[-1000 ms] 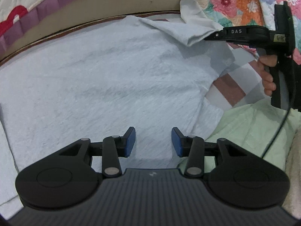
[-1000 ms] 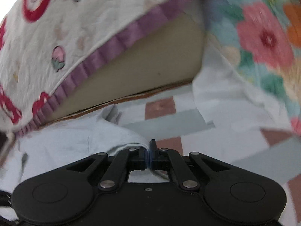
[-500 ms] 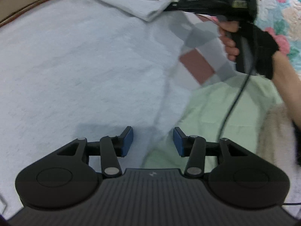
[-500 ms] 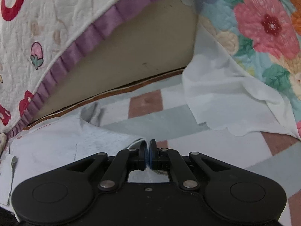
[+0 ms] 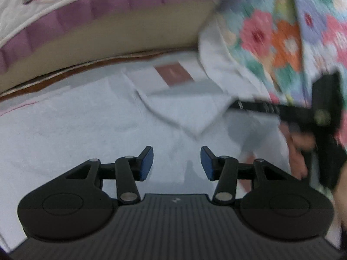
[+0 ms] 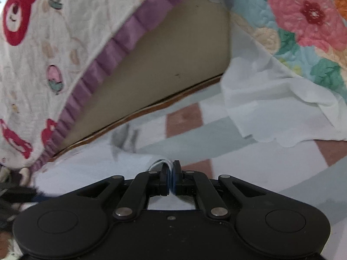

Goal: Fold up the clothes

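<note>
Holding a corner of the pale blue shirt (image 5: 71, 127) in my right tongs (image 6: 171, 174), I keep them pressed together on a thin fold of its cloth. My left tongs (image 5: 176, 162) are spread and grip nothing, hovering low over the shirt's flat body. The shirt lies spread on the checked bedsheet (image 6: 271, 164). Seen from the left wrist, the lifted corner (image 5: 190, 112) sits ahead of the left tongs and slightly to the right, its flap drooping back toward the shirt's middle. My right tongs are the nearer to that corner; I judge any fold turns on where this flap lands.
</note>
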Available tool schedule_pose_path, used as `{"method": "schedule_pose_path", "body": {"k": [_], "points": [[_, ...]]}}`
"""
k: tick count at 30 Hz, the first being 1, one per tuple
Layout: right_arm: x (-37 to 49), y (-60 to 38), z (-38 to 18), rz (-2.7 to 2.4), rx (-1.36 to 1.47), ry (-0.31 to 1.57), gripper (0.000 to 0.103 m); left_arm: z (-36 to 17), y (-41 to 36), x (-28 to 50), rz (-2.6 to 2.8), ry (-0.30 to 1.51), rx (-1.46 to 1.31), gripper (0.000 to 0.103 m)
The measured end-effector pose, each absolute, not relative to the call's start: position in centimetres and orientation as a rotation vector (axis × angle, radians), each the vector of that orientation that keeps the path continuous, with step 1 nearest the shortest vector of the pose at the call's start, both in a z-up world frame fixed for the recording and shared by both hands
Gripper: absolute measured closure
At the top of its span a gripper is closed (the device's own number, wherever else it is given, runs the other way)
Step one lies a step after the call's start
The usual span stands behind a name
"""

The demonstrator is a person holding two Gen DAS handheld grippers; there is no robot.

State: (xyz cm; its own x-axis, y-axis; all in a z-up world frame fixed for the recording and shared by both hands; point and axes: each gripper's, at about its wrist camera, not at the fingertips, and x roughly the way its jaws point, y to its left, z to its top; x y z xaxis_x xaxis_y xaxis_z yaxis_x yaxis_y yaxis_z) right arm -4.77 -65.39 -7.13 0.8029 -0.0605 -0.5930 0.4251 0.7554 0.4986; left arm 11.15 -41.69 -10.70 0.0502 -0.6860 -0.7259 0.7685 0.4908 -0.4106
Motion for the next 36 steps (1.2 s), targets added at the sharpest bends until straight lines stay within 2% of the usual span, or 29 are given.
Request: {"method": "schedule_pose_path", "body": {"k": [3, 6, 12, 13, 14, 17, 18, 19, 20, 21, 26, 27, 29, 31, 32, 33, 34, 36], "points": [[-4.7, -64.8, -6.7, -0.219, 0.713, 0.56, 0.1, -11.8, -41.3, 11.8, -1.114, 1.082, -0.116, 0.056], [-4.7, -64.6, -6.7, -0.139, 0.808, 0.525, 0.1, -11.4, -42.2, 10.0, -1.132, 0.966, 0.057, 0.054], [-4.3, -64.0, -6.1, -0.066, 0.867, 0.497, 0.1, -11.3, -45.2, 3.5, -1.026, 0.531, 0.617, 0.043], [-4.2, -63.7, -5.9, -0.058, 0.864, 0.496, 0.1, -11.2, -45.2, 3.4, -1.023, 0.52, 0.623, 0.042], [-4.2, -63.5, -5.7, -0.059, 0.848, 0.495, 0.1, -11.1, -45.0, 3.6, -1.031, 0.522, 0.617, 0.036], [-4.3, -62.8, -5.3, -0.021, 0.824, 0.48, 0.099, -10.8, -44.5, 3.9, -1.052, 0.527, 0.597, 0.036], [-4.4, -62.7, -5.2, 0.007, 0.83, 0.469, 0.099, -10.7, -44.4, 4.0, -1.059, 0.529, 0.591, 0.037], [-4.5, -62.5, -5.0, 0.035, 0.832, 0.461, 0.099, -10.6, -44.2, 4.1, -1.066, 0.53, 0.584, 0.045], [-4.6, -62.4, -4.8, 0.065, 0.83, 0.457, 0.099, -10.5, -44.0, 4.2, -1.073, 0.532, 0.578, 0.092], [-4.7, -62.2, -4.6, 0.094, 0.827, 0.452, 0.098, -10.4, -43.9, 4.3, -1.08, 0.534, 0.571, 0.098], [-5.1, -60.9, -3.1, 0.094, 0.646, 0.442, 0.098, -9.9, -43.1, 4.9, -1.115, 0.543, 0.539, 0.096], [-5.3, -60.7, -2.9, 0.103, 0.642, 0.431, 0.093, -9.8, -42.9, 5.0, -1.122, 0.544, 0.532, 0.096], [-5.8, -60.3, -2.9, 0.086, 0.636, 0.439, 0.09, -10.3, -41.6, 6.6, -1.097, 0.623, 0.429, 0.096], [-6.6, -59.3, -3.1, 0.049, 0.605, 0.489, 0.082, -11.0, -40.3, 8.4, -1.086, 0.705, 0.31, 0.096], [-6.9, -58.7, -3.3, 0.043, 0.583, 0.512, 0.074, -11.4, -39.7, 9.4, -1.08, 0.746, 0.25, 0.096], [-7.1, -58.0, -3.3, 0.041, 0.556, 0.53, 0.061, -11.8, -39.1, 9.9, -1.067, 0.76, 0.226, 0.096], [-7.2, -57.3, -3.3, 0.04, 0.528, 0.547, 0.056, -12.1, -38.6, 10.3, -1.053, 0.771, 0.208, 0.096], [-6.8, -55.9, -3.5, 0.045, 0.464, 0.584, 0.054, -12.3, -38.0, 10.2, -1.056, 0.752, 0.216, 0.096]]}}
